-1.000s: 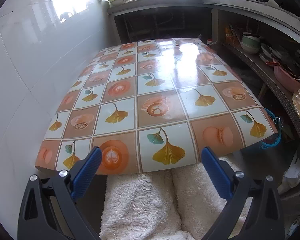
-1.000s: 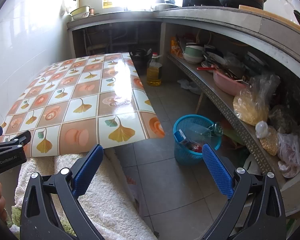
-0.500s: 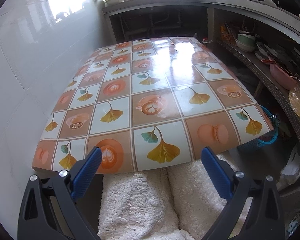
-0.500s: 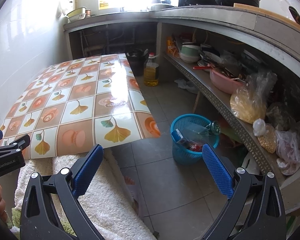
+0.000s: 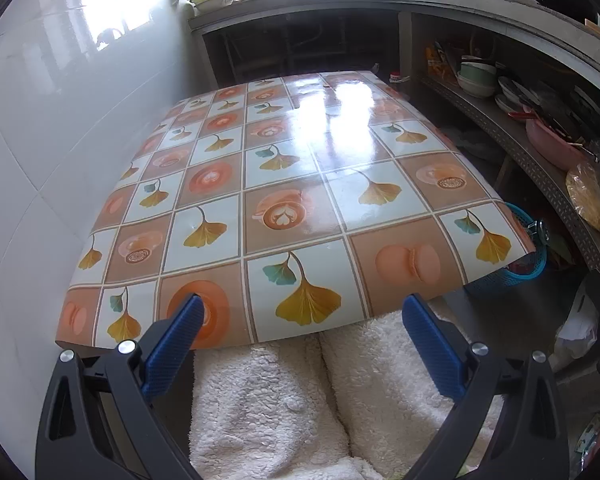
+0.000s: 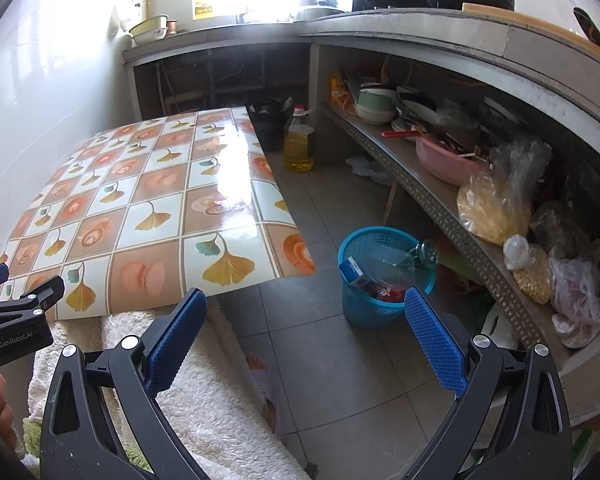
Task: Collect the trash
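A blue plastic waste basket [image 6: 384, 280] stands on the tiled floor to the right of the table; it holds a blue box, a clear bottle and red scraps. Its rim also shows in the left wrist view [image 5: 528, 256], past the table's right corner. The table [image 5: 284, 184] has a glossy cloth with ginkgo leaves and coffee cups, and nothing lies on it. My left gripper [image 5: 304, 316] is open and empty over the table's near edge. My right gripper [image 6: 304, 312] is open and empty, above the floor, near the basket. The left gripper [image 6: 16, 300] also shows at the left edge of the right wrist view.
White fleece-covered legs [image 5: 300, 400] lie under the table's near edge. A white wall [image 5: 60, 120] borders the table's left side. A shelf [image 6: 440, 204] on the right carries bowls, a pink basin and plastic bags. An oil bottle [image 6: 299, 144] and a black bin [image 6: 270, 122] stand on the floor beyond.
Both views have drifted slightly: the table sits a little lower and nearer in the left wrist view. Both grippers stay open and empty.
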Demonstrator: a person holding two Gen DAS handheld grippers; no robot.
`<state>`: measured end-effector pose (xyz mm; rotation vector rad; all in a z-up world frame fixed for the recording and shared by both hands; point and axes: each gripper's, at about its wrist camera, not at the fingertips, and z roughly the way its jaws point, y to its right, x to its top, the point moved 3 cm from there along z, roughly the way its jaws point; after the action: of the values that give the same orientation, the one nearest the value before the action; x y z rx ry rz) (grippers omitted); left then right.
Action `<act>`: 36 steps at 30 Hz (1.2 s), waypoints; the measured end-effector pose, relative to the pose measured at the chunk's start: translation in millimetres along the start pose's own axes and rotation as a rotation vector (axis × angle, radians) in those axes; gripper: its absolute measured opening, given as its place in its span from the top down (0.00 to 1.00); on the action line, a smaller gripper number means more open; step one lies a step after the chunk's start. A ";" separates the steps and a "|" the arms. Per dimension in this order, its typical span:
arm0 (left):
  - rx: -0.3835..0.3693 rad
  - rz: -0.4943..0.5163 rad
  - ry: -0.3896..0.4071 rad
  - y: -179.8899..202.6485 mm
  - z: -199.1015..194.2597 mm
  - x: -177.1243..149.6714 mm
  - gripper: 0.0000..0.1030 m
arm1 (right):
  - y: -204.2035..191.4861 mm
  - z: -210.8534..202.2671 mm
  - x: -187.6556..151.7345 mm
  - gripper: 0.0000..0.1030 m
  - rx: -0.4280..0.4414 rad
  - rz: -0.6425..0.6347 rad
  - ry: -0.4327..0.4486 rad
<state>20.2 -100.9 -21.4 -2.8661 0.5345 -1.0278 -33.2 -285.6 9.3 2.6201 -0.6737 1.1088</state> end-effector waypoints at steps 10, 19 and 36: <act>0.000 0.000 -0.001 -0.5 0.6 0.1 0.05 | 1.4 0.4 -0.6 0.08 0.002 -0.001 -0.002; -0.002 0.000 -0.002 -0.9 1.4 -0.4 0.05 | 1.5 0.0 -0.6 0.08 0.002 -0.002 -0.003; -0.002 -0.002 -0.002 -1.1 2.6 -1.8 0.05 | 2.0 -0.1 -0.4 0.08 0.004 -0.003 -0.003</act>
<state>20.8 -99.5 -24.3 -2.8692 0.5327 -1.0255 -34.5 -287.2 9.2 2.6258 -0.6691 1.1075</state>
